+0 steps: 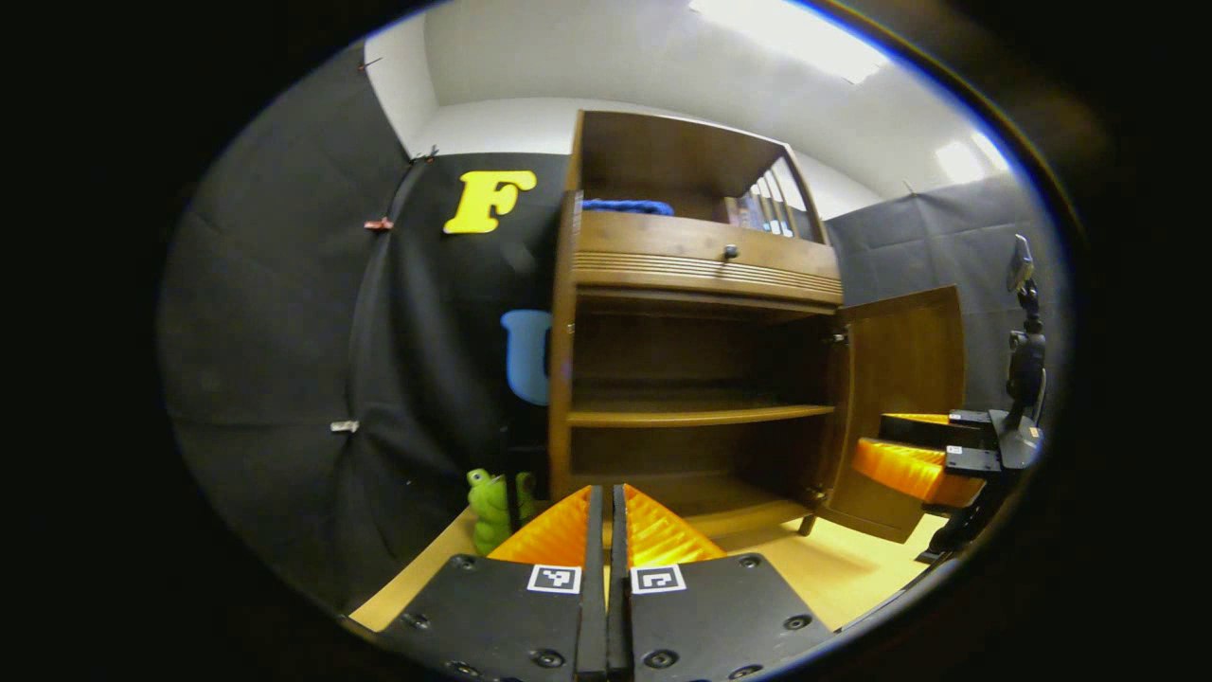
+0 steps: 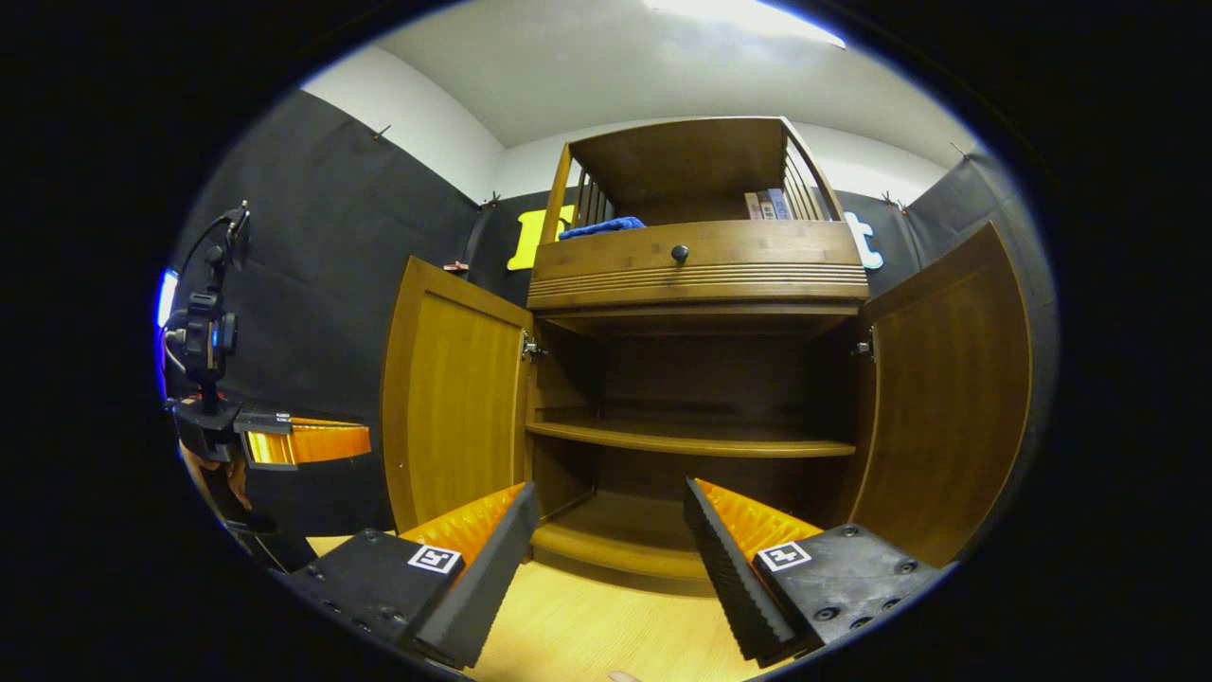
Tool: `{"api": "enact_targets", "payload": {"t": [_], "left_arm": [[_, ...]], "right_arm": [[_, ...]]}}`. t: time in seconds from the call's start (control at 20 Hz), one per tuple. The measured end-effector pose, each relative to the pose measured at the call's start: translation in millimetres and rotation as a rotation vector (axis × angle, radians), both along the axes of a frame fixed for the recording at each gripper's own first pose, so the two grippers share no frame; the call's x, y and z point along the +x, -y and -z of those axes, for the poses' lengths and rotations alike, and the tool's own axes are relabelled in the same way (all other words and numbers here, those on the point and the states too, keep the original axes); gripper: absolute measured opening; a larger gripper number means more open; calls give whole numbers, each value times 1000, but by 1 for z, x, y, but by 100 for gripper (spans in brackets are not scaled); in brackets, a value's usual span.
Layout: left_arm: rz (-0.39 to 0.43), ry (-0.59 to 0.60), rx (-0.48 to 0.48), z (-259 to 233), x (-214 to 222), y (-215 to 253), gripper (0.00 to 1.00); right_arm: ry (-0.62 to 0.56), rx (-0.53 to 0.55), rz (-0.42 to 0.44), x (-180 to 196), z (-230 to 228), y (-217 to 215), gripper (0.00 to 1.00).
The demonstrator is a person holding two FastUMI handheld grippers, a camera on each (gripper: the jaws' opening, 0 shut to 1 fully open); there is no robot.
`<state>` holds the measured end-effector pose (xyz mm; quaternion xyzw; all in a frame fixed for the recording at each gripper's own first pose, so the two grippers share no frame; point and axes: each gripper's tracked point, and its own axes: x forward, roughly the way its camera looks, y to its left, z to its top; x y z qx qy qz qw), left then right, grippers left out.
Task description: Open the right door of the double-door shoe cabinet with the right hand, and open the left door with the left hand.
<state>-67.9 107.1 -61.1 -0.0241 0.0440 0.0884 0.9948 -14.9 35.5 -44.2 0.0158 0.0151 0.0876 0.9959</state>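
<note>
1. The left tongs (image 1: pixel 607 530) were pressed together, holding nothing; the right tongs (image 2: pixel 611 540) stood wide, empty.
2. The shoe cabinet (image 2: pixel 696 379) stood just ahead, left door (image 2: pixel 454 407) and right door (image 2: pixel 947 398) both swung open.
3. Doors judged rigid wood, hinged; best taken at the free edge.

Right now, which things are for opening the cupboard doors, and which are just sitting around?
For the job:
- right door, open
- left door, open
- left gripper, shut
- right gripper, open

Just there:
- green toy on the floor
- blue cloth on top
- books
- drawer knob
</note>
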Motion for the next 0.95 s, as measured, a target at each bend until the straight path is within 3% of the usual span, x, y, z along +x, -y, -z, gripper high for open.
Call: {"api": "enact_targets", "payload": {"t": [0.25, 0.5, 0.7, 0.95], "left_arm": [[126, 23, -3, -16, 29, 46, 5], [174, 35, 14, -22, 41, 72, 56], [152, 20, 23, -18, 48, 75, 97], [146, 15, 17, -18, 52, 80, 100]], "right_arm": [[10, -31, 88, -13, -20, 18, 98], [6, -41, 131, -26, -29, 35, 97], [-1, -32, 151, -28, -32, 39, 99], [-9, -36, 163, -25, -30, 47, 97]]}}
